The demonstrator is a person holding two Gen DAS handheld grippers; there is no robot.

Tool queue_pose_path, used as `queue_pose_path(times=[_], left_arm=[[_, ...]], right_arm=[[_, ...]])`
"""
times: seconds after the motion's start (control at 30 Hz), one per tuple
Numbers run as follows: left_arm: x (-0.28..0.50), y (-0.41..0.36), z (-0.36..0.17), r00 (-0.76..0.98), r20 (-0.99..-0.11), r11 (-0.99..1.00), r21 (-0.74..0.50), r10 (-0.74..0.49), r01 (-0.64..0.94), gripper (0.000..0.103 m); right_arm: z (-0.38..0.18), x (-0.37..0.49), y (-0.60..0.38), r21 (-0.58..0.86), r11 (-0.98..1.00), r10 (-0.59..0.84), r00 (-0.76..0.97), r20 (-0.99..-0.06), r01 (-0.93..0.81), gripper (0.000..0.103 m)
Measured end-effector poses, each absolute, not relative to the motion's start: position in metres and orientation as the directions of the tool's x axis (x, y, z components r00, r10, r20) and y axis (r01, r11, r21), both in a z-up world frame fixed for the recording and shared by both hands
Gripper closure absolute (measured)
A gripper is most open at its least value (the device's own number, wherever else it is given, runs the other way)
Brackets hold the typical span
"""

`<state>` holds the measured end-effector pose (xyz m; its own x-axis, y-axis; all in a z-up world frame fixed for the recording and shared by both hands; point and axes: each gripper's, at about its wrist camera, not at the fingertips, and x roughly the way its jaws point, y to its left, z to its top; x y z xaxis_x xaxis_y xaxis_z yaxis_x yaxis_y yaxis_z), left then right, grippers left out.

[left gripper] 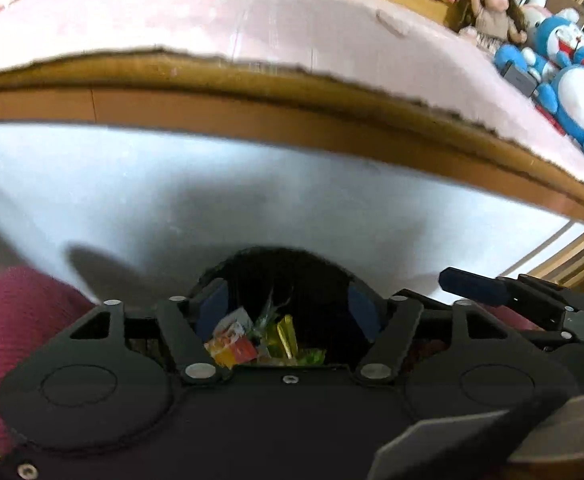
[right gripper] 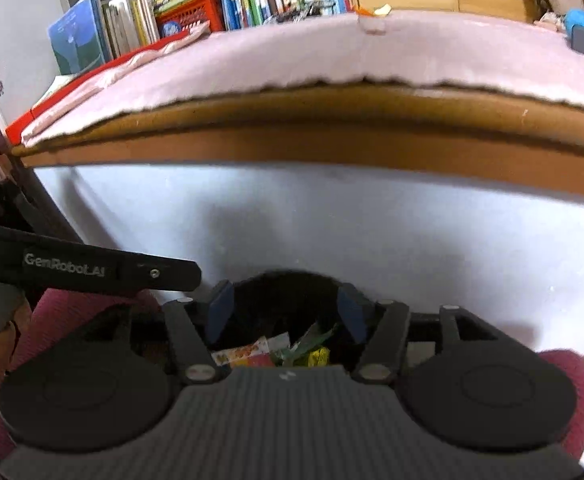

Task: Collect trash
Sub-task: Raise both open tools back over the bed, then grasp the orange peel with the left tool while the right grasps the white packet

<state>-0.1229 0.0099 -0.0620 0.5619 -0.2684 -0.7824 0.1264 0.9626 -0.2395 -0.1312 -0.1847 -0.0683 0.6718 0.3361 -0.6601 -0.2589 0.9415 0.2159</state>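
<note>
Both grippers, left [left gripper: 288,312] and right [right gripper: 284,312], jaws spread, hover over wrappers [left gripper: 252,340] in bin [left gripper: 276,264]; a knock could tip the bin

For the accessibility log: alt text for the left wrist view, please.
The left gripper hangs with jaws open over a dark bin holding colourful wrappers. Beyond is a wooden table edge with a pink cover.
</note>
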Motion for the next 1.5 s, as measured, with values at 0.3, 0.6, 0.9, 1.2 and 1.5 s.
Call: queue_pose_path(times=[0.3, 0.6, 0.9, 1.2, 1.5], left_arm=[[-0.115, 0.021, 0.007, 0.711, -0.637, 0.954, -0.221, -0.298, 0.202, 0.022], [-0.051, 0.022, 0.072, 0.802, -0.495, 0.935, -0.279, -0.335, 0.219, 0.013], [0.057, -0.007, 0.095, 0.804, -0.492, 0.935, -0.280, -0.335, 0.218, 0.013], [0.176, -0.062, 0.078, 0.817, -0.513, 0.961, -0.217, -0.263, 0.173, 0.011], [0.267, -0.127, 0.044, 0.787, -0.573, 0.973, -0.098, -0.228, 0.210, 0.011]], right_arm=[[-0.013, -0.118, -0.213, 0.217, 0.935, 0.353, 0.777, -0.521, -0.279, 0.028], [0.023, -0.062, -0.225, 0.108, 0.962, 0.271, 0.847, -0.458, -0.249, 0.031], [0.019, 0.015, -0.215, 0.075, 0.966, 0.250, 0.825, -0.507, -0.247, 0.031], [0.005, 0.078, -0.209, 0.096, 0.978, 0.209, 0.811, -0.546, -0.187, 0.031], [-0.004, 0.096, -0.219, 0.190, 0.969, 0.237, 0.805, -0.544, -0.156, 0.032]])
